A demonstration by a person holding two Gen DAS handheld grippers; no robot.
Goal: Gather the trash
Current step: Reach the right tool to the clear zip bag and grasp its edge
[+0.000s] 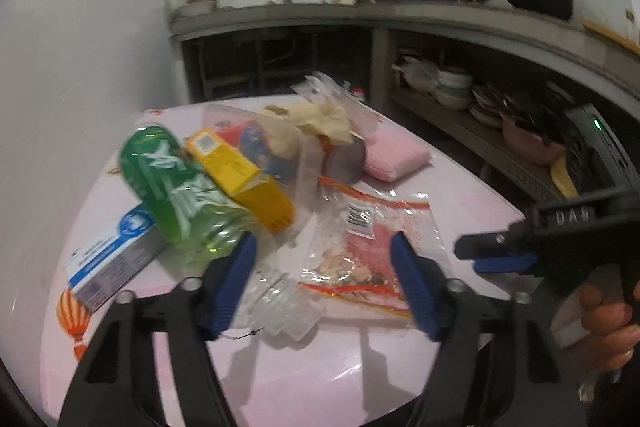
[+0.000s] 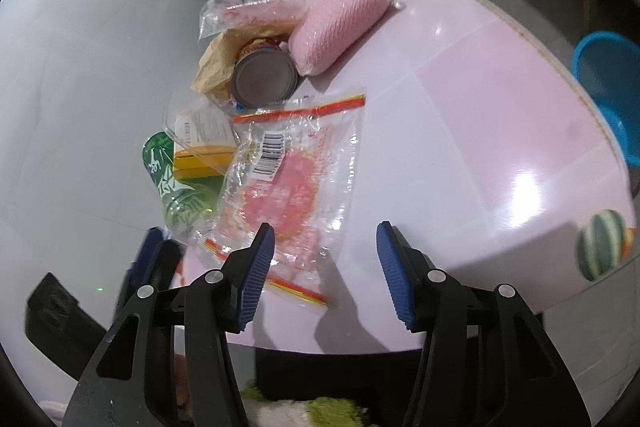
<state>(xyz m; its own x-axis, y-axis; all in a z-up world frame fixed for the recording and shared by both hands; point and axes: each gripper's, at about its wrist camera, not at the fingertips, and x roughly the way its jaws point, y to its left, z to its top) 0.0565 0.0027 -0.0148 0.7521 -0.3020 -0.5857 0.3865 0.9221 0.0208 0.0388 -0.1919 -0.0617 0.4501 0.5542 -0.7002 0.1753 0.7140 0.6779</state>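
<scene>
Two grippers stood over the pink desk (image 2: 460,131), both pointing downward at the litter heaped along its wall side. No earlier view was supplied, so only the present arrangement is recorded.

Taking the clear snack wrapper (image 2: 288,183) as landmark: it lay flat, its long axis running from the metal can (image 2: 265,78) at its far end toward the near desk edge. The right gripper (image 2: 326,269) hung above the wrapper's near end, jaws spread, with the left pad over the wrapper's near corner and the right pad over bare desk; nothing was pinched. The left gripper (image 1: 324,281) hung at the wrapper's left near corner, jaws spread on either side of a crumpled clear bottle neck (image 1: 280,307), pads not seen pressing on it. In my judgement the right gripper was the nearer to the wrapper, the left to the bottle.

Left of the wrapper lay a green plastic bottle (image 1: 168,179), crushed and glossy, and a yellow carton (image 1: 240,179), rigid and rectangular, across it. Farther left was a blue-and-white box (image 1: 112,259). Beyond the wrapper, beside the can, lay a soft pink packet (image 2: 336,27) with a dimpled surface, crumpled brown paper (image 2: 216,63) and another clear bag (image 2: 248,7).

The wrapper is thin, crinkled film; it would likely slip or bunch when gripped.
</scene>
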